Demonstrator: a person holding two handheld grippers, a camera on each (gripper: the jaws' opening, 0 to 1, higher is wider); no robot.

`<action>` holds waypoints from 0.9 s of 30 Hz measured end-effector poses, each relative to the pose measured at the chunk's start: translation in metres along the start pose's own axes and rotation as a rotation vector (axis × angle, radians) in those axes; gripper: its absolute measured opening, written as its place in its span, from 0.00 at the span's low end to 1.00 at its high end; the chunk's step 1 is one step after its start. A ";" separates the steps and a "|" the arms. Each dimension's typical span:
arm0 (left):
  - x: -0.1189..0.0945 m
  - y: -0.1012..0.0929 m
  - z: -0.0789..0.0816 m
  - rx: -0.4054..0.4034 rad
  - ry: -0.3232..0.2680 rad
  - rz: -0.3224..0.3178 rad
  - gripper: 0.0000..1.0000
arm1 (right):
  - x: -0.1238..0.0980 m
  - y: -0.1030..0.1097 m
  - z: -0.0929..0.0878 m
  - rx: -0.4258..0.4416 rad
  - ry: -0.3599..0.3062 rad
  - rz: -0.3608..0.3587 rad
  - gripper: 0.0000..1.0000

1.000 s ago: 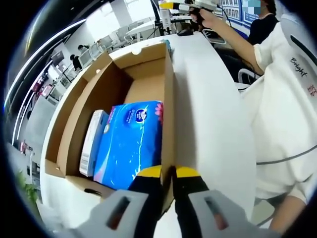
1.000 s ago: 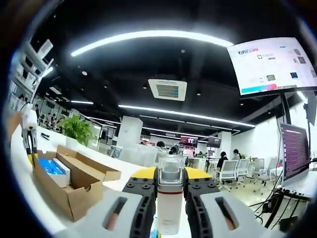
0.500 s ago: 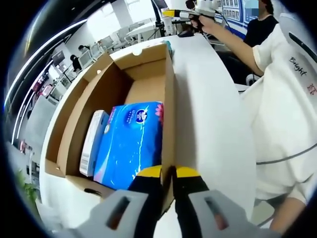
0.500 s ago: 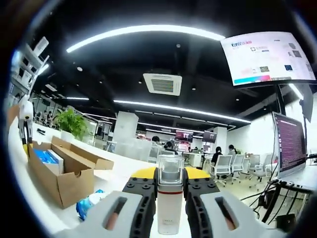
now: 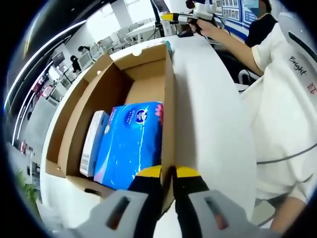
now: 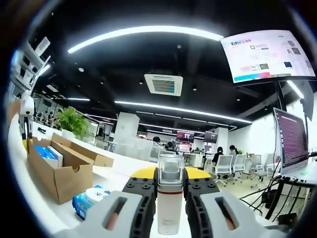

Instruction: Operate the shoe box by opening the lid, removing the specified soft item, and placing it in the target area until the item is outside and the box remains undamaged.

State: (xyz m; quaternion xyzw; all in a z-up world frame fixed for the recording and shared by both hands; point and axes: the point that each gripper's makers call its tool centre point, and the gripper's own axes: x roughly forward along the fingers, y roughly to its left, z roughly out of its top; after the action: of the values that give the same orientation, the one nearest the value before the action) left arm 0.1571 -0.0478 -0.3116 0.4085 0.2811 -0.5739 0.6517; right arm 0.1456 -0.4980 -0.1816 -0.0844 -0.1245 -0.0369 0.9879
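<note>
The white tabletop (image 5: 208,99) carries the open shoe box (image 5: 104,94), which has not shifted over the last second: the left gripper (image 5: 168,174) still has its two yellow-tipped jaws pinched together on the box's long side wall, steadying it. Inside, against that wall, lies a blue tissue pack (image 5: 131,144) with a narrow white carton (image 5: 93,141) beside it.

What changed is on the right. The right gripper (image 6: 170,198), clamped on a small white bottle (image 6: 170,208) with a clear cap, has swung a little, so a blue-and-white soft pack (image 6: 88,201) now shows on the tabletop just beside the box's end. If that pack is the wanted item, it is already out and the box looks unharmed.

The room is an open office with long ceiling lights, a potted plant (image 6: 72,124), desks, chairs and a wall screen (image 6: 270,54).
</note>
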 end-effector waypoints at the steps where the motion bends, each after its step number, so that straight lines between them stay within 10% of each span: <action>1: 0.000 0.000 0.000 0.000 0.000 0.000 0.07 | 0.000 0.000 0.000 0.001 0.001 0.000 0.18; 27: 0.000 0.000 0.000 0.013 -0.003 0.008 0.07 | 0.012 0.007 -0.055 0.077 0.098 0.020 0.18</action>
State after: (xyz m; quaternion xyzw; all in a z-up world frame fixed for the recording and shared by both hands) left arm 0.1571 -0.0476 -0.3120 0.4130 0.2750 -0.5737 0.6516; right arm 0.1707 -0.5012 -0.2321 -0.0459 -0.0764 -0.0263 0.9957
